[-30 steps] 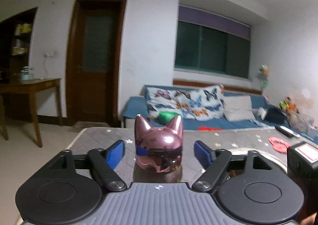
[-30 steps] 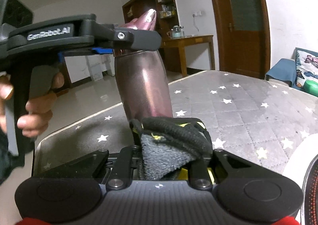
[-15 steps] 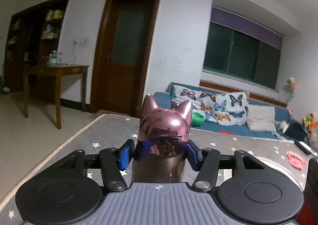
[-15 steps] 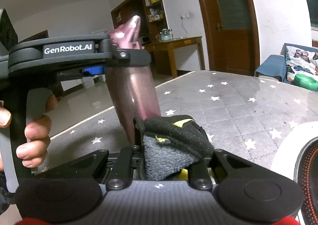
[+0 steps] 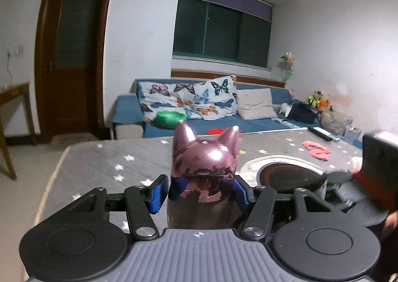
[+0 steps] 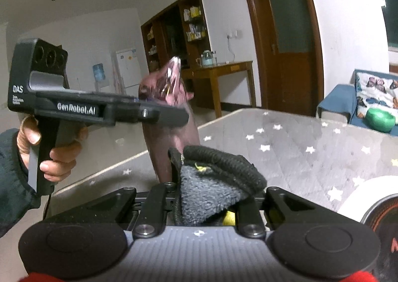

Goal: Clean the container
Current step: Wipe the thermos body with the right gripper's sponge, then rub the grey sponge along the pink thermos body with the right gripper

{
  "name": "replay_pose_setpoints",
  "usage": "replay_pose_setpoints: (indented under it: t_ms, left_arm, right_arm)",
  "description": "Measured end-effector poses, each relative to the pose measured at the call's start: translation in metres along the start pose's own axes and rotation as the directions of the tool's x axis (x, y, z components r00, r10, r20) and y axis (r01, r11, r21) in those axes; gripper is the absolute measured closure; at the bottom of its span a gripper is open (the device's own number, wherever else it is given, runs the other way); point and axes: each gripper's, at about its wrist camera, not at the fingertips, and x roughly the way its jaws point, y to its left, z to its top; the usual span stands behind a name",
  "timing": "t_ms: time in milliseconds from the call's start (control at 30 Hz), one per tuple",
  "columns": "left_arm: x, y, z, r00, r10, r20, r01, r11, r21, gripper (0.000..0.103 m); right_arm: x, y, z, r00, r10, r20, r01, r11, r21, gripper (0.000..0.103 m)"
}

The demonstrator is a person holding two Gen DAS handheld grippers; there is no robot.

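The glossy pink cat-eared bottle [image 5: 204,172], which a second earlier stood free between wide jaws, was now clamped at its neck by the left gripper [image 5: 199,191] above the star-print table [image 5: 104,157], steadied for wiping. The right gripper [image 6: 211,190] pinched a dark cloth [image 6: 209,190] beside its body.

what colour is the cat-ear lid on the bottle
Shiny metallic pink cat-ear lid, clearest in the left wrist view.
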Motion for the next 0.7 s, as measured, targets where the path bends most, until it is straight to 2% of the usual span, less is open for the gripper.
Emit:
replay_pose_setpoints:
  t_ms: [67, 200, 300, 433, 567, 700]
  left_arm:
    - [-0.010, -0.011, -0.005, 1.000, 0.015, 0.024, -0.016, 1.000, 0.011, 0.043]
    - [-0.022, -0.016, -0.009, 0.997, 0.042, 0.069, -0.040, 0.999, -0.026, 0.042]
    - [-0.028, -0.012, -0.008, 0.995, 0.030, 0.094, -0.024, 0.998, -0.061, 0.042]
    - [-0.029, -0.007, -0.007, 0.996, 0.007, 0.088, 0.000, 0.997, -0.074, 0.048]
    - [-0.029, -0.006, -0.005, 0.996, 0.001, 0.089, 0.005, 0.997, -0.075, 0.048]
    - [-0.030, -0.003, -0.007, 0.996, 0.005, 0.093, 0.003, 0.996, -0.091, 0.048]
  right_arm:
    - [-0.002, 0.001, 0.006, 1.000, -0.003, 0.014, 0.003, 1.000, -0.007, 0.085]
    - [-0.007, 0.002, 0.022, 0.999, 0.012, 0.048, -0.011, 1.000, -0.025, 0.085]
    - [-0.010, 0.006, 0.029, 0.998, 0.023, 0.063, -0.018, 0.997, -0.074, 0.085]
    - [-0.009, 0.017, 0.037, 0.996, 0.054, 0.070, -0.044, 0.990, -0.136, 0.085]
    - [-0.005, 0.029, 0.038, 0.995, 0.071, 0.071, -0.056, 0.979, -0.194, 0.085]
    - [0.003, 0.030, 0.030, 0.995, 0.070, 0.065, -0.058, 0.983, -0.177, 0.085]
